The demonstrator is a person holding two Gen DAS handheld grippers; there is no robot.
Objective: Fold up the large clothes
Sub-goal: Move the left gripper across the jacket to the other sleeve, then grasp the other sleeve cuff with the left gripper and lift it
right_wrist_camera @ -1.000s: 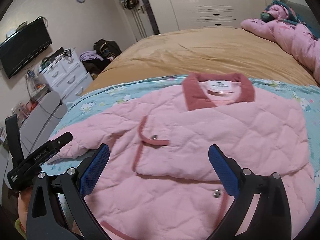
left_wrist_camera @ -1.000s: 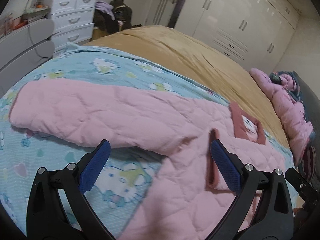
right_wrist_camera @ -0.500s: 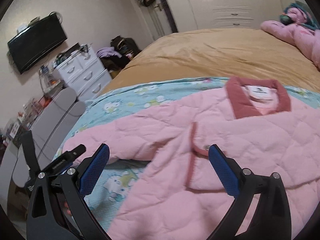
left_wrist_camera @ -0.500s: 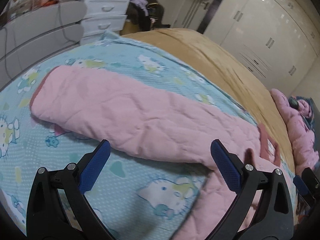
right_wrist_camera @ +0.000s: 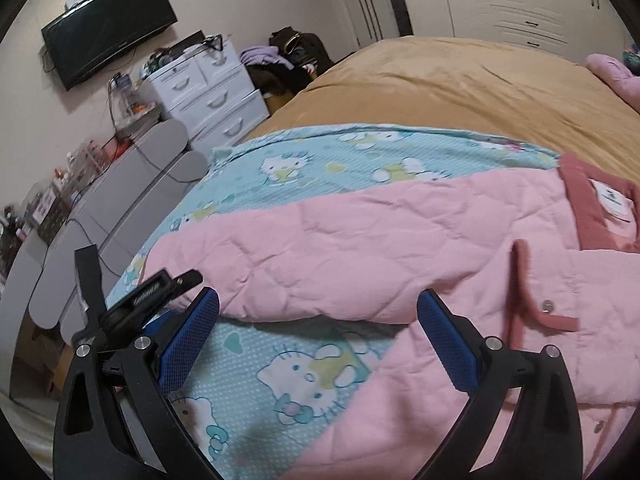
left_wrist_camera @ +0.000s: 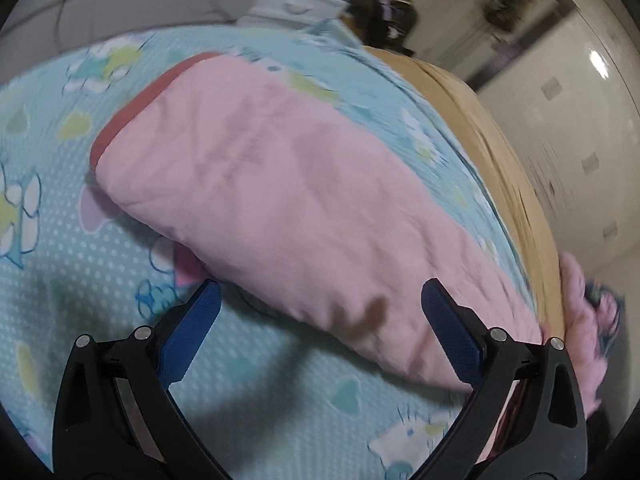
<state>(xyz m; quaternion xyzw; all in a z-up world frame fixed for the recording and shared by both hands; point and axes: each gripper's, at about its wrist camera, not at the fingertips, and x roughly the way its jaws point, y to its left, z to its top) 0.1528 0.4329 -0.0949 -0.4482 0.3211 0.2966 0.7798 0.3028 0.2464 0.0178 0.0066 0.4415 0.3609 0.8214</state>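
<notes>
The pink quilted jacket (right_wrist_camera: 400, 248) lies spread on the blue cartoon-print blanket (right_wrist_camera: 304, 368) that covers the near part of the bed (right_wrist_camera: 460, 80); its dark-red collar (right_wrist_camera: 580, 204) sits at the right edge of the right wrist view, and one sleeve (left_wrist_camera: 288, 200) stretches diagonally from the upper left of the left wrist view down to the lower right, ending in a dark-red cuff (left_wrist_camera: 132, 108) at upper left. The left claw (left_wrist_camera: 320, 324) hangs just above the blanket at the bottom of its frame, tilted toward the sleeve's lower edge, its blue pads wide apart and holding nothing; the sleeve lies between and beyond them, and the view is blurred, so contact cannot be told. The right claw (right_wrist_camera: 318, 332) is likewise spread wide and empty, poised over the blanket just below the sleeve's underside, with the jacket body near its right pad; the left claw's black body shows at the left of that frame, close beside it. A white drawer chest (right_wrist_camera: 212, 92) and a wall-mounted television (right_wrist_camera: 108, 28) stand in the upper left.
</notes>
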